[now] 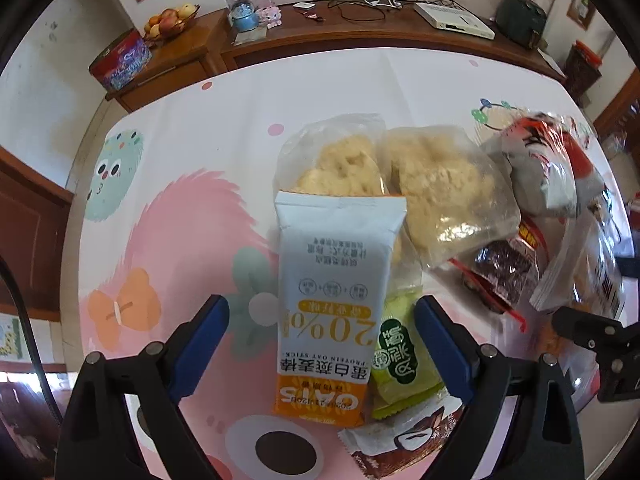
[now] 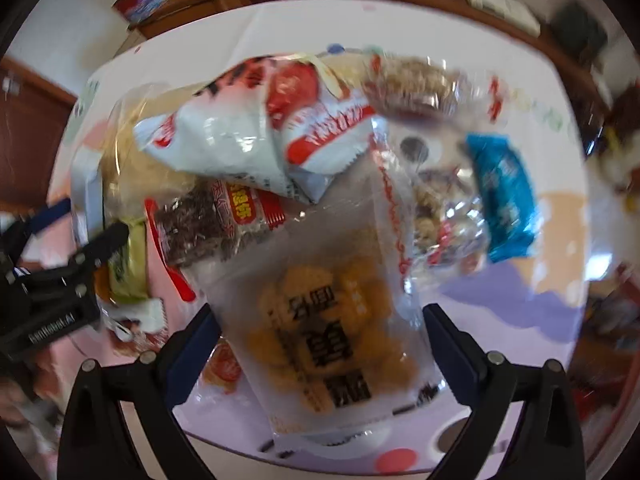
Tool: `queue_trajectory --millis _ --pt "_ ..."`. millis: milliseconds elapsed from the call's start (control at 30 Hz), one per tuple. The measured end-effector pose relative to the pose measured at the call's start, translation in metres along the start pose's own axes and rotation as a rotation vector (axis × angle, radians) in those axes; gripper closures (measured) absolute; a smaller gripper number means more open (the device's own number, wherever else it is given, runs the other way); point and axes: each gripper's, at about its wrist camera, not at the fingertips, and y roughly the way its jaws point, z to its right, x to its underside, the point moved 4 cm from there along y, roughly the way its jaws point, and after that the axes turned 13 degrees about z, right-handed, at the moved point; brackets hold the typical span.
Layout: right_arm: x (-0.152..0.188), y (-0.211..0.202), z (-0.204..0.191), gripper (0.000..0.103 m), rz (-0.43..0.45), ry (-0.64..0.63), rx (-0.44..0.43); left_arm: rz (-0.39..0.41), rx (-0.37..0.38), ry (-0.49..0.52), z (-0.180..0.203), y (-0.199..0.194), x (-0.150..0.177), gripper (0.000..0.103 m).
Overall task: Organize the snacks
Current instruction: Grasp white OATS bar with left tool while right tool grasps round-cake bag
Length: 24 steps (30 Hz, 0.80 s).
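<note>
From the left wrist, the table [image 1: 192,128] wears a white cloth printed with pink and pastel cartoon shapes. Behind it runs a brown wooden sideboard [image 1: 360,36] carrying a fruit bowl [image 1: 170,22], a red tin [image 1: 120,64], a white set-top box [image 1: 454,20] and loose cables. The left hand-held gripper [image 1: 322,348] has its blue-padded jaws wide apart on either side of an upright oat stick packet [image 1: 334,300], touching neither side of it. A green snack packet [image 1: 400,356] leans just beside the oat stick, and two clear bags of pale cakes [image 1: 400,176] lie behind it.

From the right wrist, the picture is motion-blurred. The same cloth-covered table [image 2: 520,292] shows lilac and orange patches here. The right hand-held gripper [image 2: 320,344] is spread open around a frosted bag of golden biscuits [image 2: 328,320]; contact with the pads cannot be told. Beyond lie a white-and-red snack bag [image 2: 256,128], a dark seaweed-like pack [image 2: 208,220] and a blue wrapper [image 2: 506,196]. The left hand-held gripper shows at the left edge.
</note>
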Motion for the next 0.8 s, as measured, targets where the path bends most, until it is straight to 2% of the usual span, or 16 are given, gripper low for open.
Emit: queue_trajectory --millis 33,100,200,367,467,533,600,700,800 --pt "-0.001 0.002 0.002 0.004 -0.005 0.023 -0.014 -0.004 0.011 -0.012 -0.002 0.001 0.000 0.011" --pt "-0.001 0.001 0.008 0.012 0.003 0.075 -0.054 -0.013 0.045 -0.038 -0.004 0.002 0.000 0.020" --pt "0.000 -0.005 0.015 0.017 0.019 0.116 -0.090 -0.024 0.098 -0.072 -0.008 0.004 0.000 0.031" --pt "0.003 -0.008 0.026 0.019 -0.006 0.155 -0.123 -0.042 0.132 -0.132 -0.019 0.009 0.001 0.032" --pt "0.004 -0.011 0.033 0.020 0.009 0.175 -0.129 -0.039 0.143 -0.149 -0.025 0.010 0.004 0.032" --pt "0.008 -0.010 0.034 0.021 0.021 0.188 -0.133 -0.035 0.158 -0.147 -0.027 0.011 0.004 0.040" --pt "0.011 -0.018 0.042 0.022 0.033 0.197 -0.135 -0.032 0.188 -0.154 -0.029 0.010 0.005 0.053" --pt "0.013 -0.025 0.046 0.024 0.044 0.203 -0.132 -0.018 0.178 -0.128 -0.028 0.005 0.005 0.063" --pt "0.019 -0.035 0.049 0.025 0.063 0.203 -0.133 0.015 0.128 -0.073 -0.024 -0.002 0.007 0.066"
